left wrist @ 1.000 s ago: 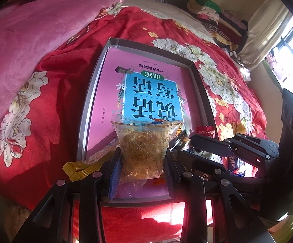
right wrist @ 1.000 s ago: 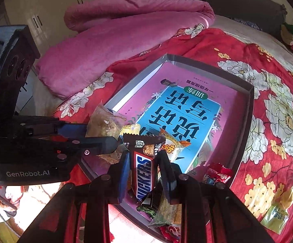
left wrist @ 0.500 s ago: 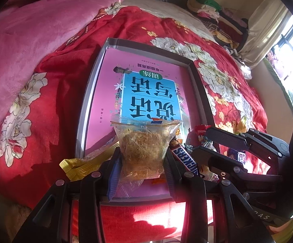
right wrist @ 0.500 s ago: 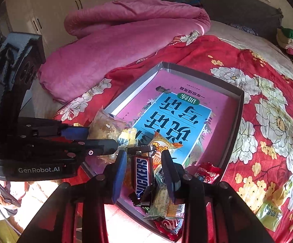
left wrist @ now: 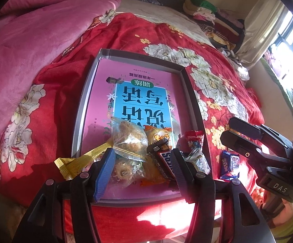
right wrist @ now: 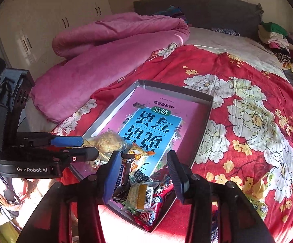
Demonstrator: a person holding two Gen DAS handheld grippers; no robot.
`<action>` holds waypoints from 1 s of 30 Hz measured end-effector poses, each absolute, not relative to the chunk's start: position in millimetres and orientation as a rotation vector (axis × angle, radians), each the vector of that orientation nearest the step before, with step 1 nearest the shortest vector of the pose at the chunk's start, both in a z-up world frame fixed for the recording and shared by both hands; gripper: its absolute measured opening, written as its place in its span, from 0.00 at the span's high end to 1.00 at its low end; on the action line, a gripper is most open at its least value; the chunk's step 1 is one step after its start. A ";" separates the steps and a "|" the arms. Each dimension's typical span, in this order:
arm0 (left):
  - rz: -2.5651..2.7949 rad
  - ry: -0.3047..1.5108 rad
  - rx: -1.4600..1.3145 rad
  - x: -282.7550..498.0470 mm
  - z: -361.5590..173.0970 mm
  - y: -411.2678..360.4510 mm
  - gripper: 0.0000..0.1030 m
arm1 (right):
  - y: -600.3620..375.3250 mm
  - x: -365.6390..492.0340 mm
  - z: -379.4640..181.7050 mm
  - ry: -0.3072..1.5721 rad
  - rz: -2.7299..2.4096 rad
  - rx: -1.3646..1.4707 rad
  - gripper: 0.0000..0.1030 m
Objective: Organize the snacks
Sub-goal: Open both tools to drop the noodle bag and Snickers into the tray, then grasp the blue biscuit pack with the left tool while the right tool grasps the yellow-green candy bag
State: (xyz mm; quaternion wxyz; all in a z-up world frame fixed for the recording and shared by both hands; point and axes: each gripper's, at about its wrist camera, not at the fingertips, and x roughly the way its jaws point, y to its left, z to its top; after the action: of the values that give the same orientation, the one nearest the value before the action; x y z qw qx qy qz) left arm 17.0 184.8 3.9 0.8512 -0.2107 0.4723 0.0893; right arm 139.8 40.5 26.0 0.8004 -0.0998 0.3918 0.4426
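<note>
A shallow grey box with a pink and blue book cover inside lies on the red floral bedspread. Several snacks lie piled at its near end: a clear bag of crumbly pastry, a Snickers bar, an orange packet and a yellow wrapper. My left gripper is open above the pile, holding nothing. My right gripper is open and empty over the box's near corner.
A blue snack packet lies on the bedspread right of the box, and a yellow-green packet lies further right. A pink quilt is heaped to the left. Folded clothes sit at the far end of the bed.
My left gripper opened and let the pastry bag drop into the box. My right gripper opened wider, released the Snickers bar and drew back to the right.
</note>
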 end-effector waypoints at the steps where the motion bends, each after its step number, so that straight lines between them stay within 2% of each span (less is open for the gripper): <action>1: 0.186 0.993 -0.438 18.0 5.6 182.7 0.42 | 35.6 142.5 27.1 0.838 0.940 -0.204 0.54; 8: 0.157 0.978 -0.403 25.3 20.5 163.1 0.39 | -6.8 163.5 34.4 0.818 0.849 -0.137 0.53; 13: 0.118 0.969 -0.375 31.3 30.7 143.1 0.39 | -40.1 175.2 37.2 0.803 0.793 -0.090 0.42; 30: -0.114 1.071 -0.291 65.8 20.6 38.6 0.38 | -118.5 199.1 9.8 0.862 0.635 -0.042 0.40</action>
State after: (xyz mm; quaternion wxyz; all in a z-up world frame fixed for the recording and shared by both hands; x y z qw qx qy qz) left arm 65.8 38.6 20.6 0.8486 -0.1379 0.5080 -0.0542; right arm 199.1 -118.5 9.8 0.8599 -0.0200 0.4107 0.3026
